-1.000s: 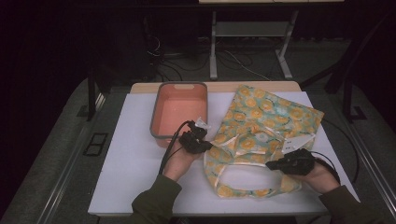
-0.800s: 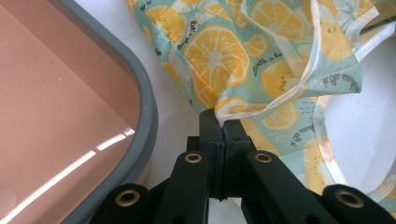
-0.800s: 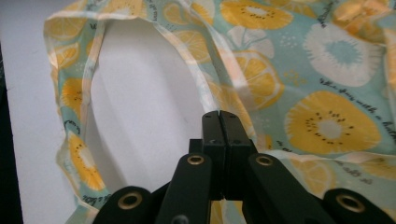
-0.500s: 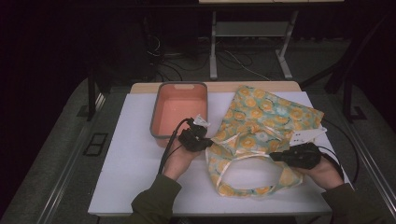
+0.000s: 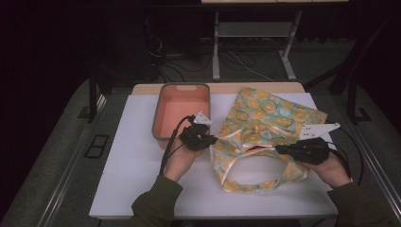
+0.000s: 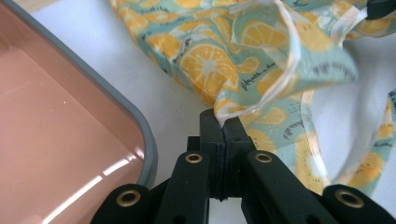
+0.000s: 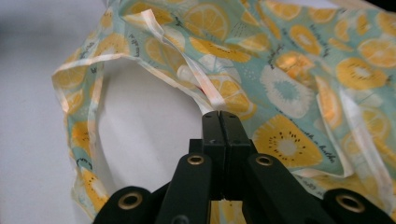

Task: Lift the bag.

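- Your left tool (image 5: 211,140) has its jaws clamped on the left rim of the citrus-print bag (image 5: 269,118), as the left gripper view shows up close.
- Your right tool (image 5: 280,149) is pinched onto the bag's pale-edged opening on the right.
- Between both tools, the bag's mouth gapes, with the bag lying on the white desk (image 5: 127,161).
- Just left of your left tool sits a pink tub (image 5: 182,113).
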The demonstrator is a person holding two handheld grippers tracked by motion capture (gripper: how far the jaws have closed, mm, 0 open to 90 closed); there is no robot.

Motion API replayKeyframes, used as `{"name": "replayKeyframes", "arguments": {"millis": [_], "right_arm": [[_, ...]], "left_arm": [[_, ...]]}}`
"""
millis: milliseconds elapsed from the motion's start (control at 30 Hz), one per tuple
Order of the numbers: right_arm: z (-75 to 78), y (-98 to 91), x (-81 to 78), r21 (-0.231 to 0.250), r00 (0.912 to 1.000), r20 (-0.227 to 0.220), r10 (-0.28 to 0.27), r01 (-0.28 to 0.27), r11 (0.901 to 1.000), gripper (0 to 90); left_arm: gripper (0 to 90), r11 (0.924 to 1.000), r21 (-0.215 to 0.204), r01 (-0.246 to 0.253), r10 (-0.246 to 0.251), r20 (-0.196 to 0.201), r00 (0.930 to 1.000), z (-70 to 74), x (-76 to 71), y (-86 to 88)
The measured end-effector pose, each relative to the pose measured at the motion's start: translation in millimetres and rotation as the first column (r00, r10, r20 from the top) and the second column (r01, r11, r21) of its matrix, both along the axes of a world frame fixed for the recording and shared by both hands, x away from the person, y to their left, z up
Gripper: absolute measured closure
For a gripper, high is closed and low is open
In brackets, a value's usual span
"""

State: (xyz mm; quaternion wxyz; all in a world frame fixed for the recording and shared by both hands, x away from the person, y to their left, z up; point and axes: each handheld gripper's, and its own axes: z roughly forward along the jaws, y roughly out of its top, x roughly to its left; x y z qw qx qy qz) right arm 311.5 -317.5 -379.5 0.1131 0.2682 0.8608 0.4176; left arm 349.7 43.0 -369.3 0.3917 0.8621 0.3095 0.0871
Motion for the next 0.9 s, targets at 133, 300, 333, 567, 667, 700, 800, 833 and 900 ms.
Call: {"name": "replayKeyframes", "arguments": {"millis": [133, 300, 333, 567, 667, 700, 800, 833, 900], "right_arm": [[8.8, -4.9, 2.3, 0.025, 0.9995, 0.025, -0.019, 0.018, 0.9995, 90.0], [19.1, -11.2, 5.7, 0.055, 0.9975, 0.054, -0.046, 0.043, 0.9976, 90.0], [21.0, -12.1, 6.4, 0.063, 0.9969, 0.062, -0.048, 0.045, 0.997, 90.0], [34.2, -16.7, 8.5, 0.096, 0.9921, 0.098, -0.079, 0.069, 0.993, 90.0], [39.3, -17.5, 9.7, 0.105, 0.9896, 0.114, -0.088, 0.077, 0.9915, 90.0], [40.9, -18.0, 10.3, 0.107, 0.9885, 0.121, -0.092, 0.079, 0.9911, 90.0], [46.1, -19.4, 11.1, 0.121, 0.9861, 0.131, -0.102, 0.086, 0.989, 90.0], [47.8, -20.0, 11.4, 0.123, 0.9848, 0.136, -0.108, 0.091, 0.9883, 90.0], [51.3, -21.3, 12.3, 0.131, 0.9827, 0.144, -0.116, 0.098, 0.9866, 90.0]], "left_arm": [[89.4, 0.9999, -0.016, 0.002, -0.001, 0.027, 0.9996, 9.2, 0.6, -0.8], [89.4, 0.9995, -0.032, -0.001, 0.002, 0.048, 0.9988, 18.3, 2.3, -1.4], [89.4, 0.9993, -0.036, -0.001, 0.003, 0.059, 0.9982, 22.8, 3.3, -2.0], [89.4, 0.9983, -0.059, -0.004, 0.01, 0.1, 0.9949, 41.2, 2.9, -0.2], [89.4, 0.9979, -0.064, -0.005, 0.013, 0.118, 0.9929, 47.9, 2.3, 1.7], [89.4, 0.9976, -0.069, -0.008, 0.016, 0.12, 0.9926, 49.9, 2.1, 2.1], [89.4, 0.9969, -0.078, -0.01, 0.021, 0.134, 0.9907, 55.6, 2.2, 3.0], [89.4, 0.9964, -0.084, -0.011, 0.023, 0.138, 0.9902, 57.5, 2.2, 2.8], [89.4, 0.9958, -0.09, -0.013, 0.026, 0.146, 0.9889, 61.8, 2.7, 2.2]]}}
